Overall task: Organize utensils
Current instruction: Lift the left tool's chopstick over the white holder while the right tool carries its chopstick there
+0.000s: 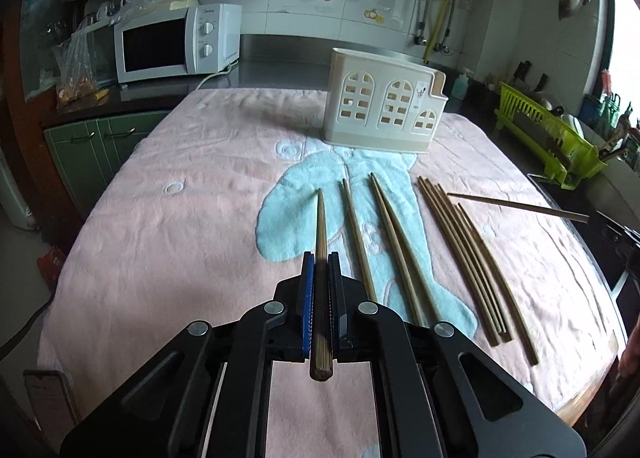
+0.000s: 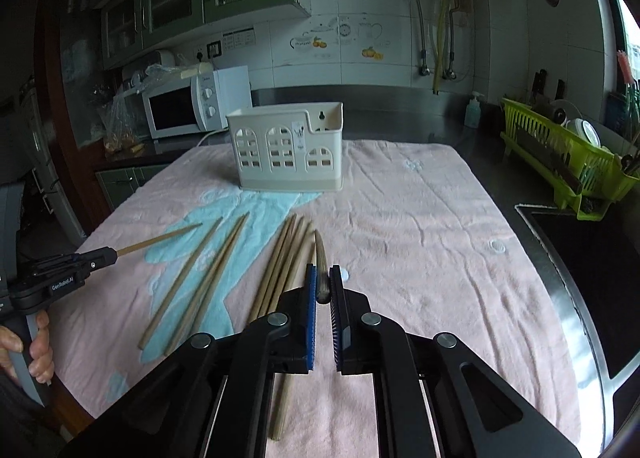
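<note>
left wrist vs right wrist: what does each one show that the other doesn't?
Left wrist only: the left gripper from behind, shut on a chopstick end-on.

Right wrist only: the right gripper close up, pinching its own chopstick, and the hand holding the left gripper's handle.

Both: the beige utensil holder, loose chopsticks on the pink towel, the microwave and the green dish rack.

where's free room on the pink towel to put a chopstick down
Free: the pink towel right of the chopstick bundle, out to its right edge, and its left side toward the microwave. Crowded: the strip in front of the utensil holder, where loose chopsticks lie.
</note>
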Demonstrator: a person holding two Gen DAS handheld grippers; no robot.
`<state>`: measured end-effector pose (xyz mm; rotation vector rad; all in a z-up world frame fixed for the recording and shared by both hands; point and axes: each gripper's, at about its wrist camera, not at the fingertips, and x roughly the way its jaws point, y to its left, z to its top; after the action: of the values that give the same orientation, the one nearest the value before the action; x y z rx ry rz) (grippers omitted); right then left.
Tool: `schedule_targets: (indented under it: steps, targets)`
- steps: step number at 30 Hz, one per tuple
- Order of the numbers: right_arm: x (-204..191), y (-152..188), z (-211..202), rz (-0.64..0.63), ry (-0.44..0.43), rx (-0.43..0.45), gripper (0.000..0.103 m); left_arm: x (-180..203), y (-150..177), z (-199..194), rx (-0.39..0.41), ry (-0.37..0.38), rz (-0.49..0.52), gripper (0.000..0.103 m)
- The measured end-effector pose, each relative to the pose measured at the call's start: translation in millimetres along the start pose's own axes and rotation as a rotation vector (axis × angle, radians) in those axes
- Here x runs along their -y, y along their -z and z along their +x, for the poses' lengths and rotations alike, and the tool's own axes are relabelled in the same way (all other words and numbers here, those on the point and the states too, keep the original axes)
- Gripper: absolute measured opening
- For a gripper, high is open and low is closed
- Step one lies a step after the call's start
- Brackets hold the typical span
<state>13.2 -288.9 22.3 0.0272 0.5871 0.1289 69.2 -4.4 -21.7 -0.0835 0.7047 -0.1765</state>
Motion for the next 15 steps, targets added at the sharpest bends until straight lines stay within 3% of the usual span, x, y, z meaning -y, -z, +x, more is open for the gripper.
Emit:
schedule_targets:
  steps: [15]
  targets:
    - [1.1, -30.6, 2.5, 0.0, -0.015, 0.035, 0.006, 7.0, -24.5, -5.9, 0.056, -0.073, 0.048, 0.005]
